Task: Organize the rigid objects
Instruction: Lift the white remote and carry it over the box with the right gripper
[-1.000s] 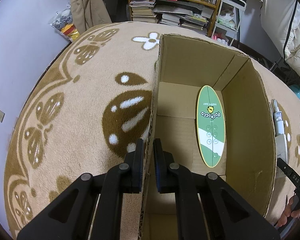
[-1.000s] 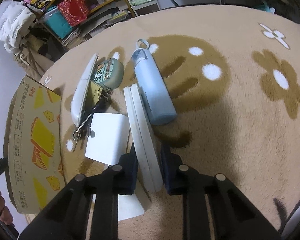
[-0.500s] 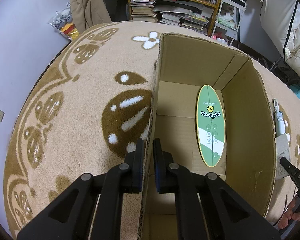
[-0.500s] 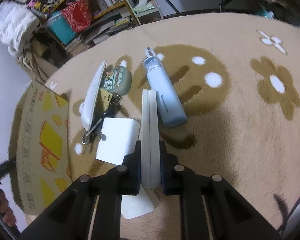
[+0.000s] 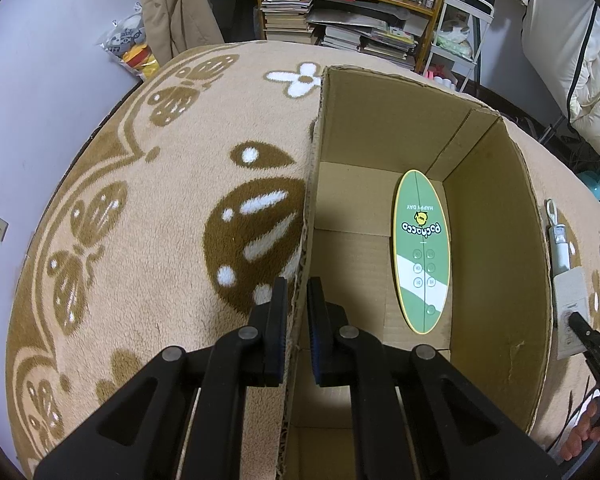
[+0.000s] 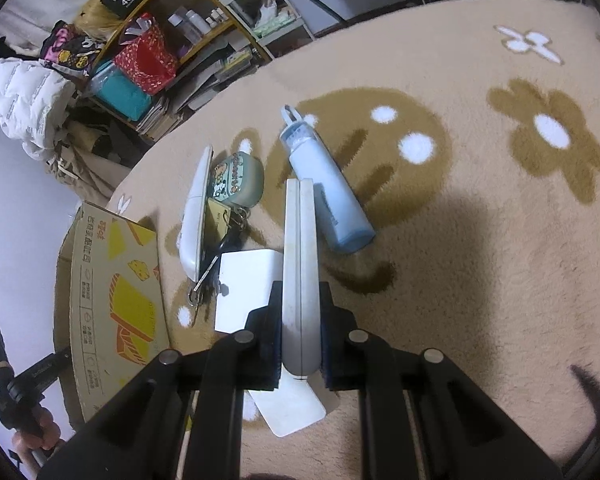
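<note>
The left gripper [image 5: 298, 328] has one finger on each side of the near left wall of the cardboard box [image 5: 496, 256], which stands on the carpet [image 5: 148, 216]. Ahead and right of those fingers, an oval board [image 5: 422, 256] lies on the box floor against the right wall.

Between the right gripper's [image 6: 300, 336] fingers sits a flat case [image 6: 299, 264], on edge, reaching forward. Just right of it lies a bottle [image 6: 326, 184]. Left of the fingers lies a card [image 6: 246, 284]; beyond it, a remote [image 6: 194, 216], keys [image 6: 220, 236] and a small pouch [image 6: 238, 178]. The box stands farther left.

Black gripper [image 5: 298, 308], blue pads, silver screws
</note>
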### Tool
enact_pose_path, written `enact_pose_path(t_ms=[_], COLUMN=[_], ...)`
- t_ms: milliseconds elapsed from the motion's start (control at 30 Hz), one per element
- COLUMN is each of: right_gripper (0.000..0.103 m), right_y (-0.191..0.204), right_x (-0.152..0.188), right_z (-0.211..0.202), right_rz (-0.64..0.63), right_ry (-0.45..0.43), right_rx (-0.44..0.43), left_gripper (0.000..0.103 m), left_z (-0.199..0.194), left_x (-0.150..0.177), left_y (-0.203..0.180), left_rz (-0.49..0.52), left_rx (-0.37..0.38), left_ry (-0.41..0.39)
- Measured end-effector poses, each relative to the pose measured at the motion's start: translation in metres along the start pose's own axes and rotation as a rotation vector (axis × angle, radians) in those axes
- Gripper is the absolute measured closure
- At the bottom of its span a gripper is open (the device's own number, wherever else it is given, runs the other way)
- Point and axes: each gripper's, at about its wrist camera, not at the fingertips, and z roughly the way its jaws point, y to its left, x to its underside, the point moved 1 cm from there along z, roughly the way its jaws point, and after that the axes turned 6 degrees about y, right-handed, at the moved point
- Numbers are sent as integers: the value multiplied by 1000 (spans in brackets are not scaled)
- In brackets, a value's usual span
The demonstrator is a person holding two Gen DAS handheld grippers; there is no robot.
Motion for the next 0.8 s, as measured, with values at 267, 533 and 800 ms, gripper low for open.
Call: enact_pose_path(t_ms=[267,533,800], right_gripper=[87,87,87], right_y=[25,69,114], right_x=[-3,-7,-6], right_z=[-22,-32,-49], right_rz=[-86,-221,-316], right_ry=[-60,-62,-102], right_rx=[1,-37,-69], left_gripper=[94,94,95], left_z=[0,0,-3], left_x=[1,2,3], left_y=[1,1,0], left_rz=[-6,-2,4], left_rx=[6,8,14], left_ry=[3,9,11])
